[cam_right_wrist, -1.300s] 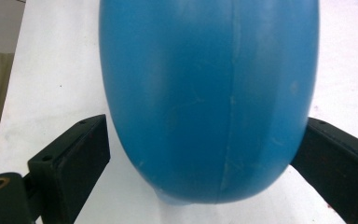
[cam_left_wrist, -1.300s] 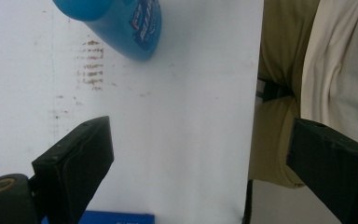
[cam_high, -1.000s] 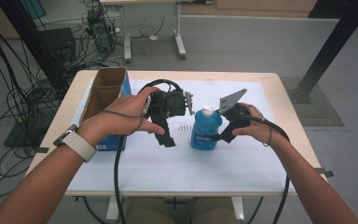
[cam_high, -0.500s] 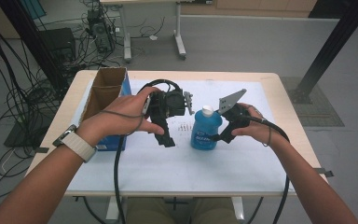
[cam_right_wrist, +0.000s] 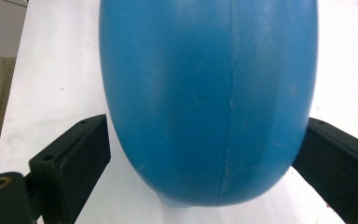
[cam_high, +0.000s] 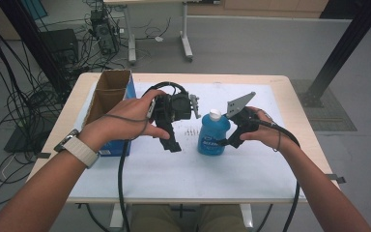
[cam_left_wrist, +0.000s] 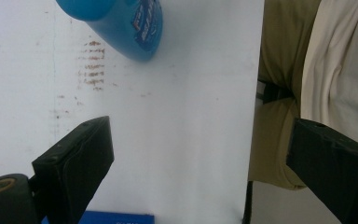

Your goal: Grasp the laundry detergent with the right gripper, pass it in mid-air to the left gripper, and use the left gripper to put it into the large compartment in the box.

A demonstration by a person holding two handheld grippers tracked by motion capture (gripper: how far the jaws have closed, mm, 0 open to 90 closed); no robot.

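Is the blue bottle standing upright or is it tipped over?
Upright: the blue bottle stands on the table, its white cap on top.

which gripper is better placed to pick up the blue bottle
Right. The right gripper already has its jaws on both sides of the blue bottle, while the left gripper hangs open beside it over bare table.

A blue bottle with a white cap is seen upright on the white table, gripped low by the right gripper. The left gripper is held just beside it, near an open cardboard box.
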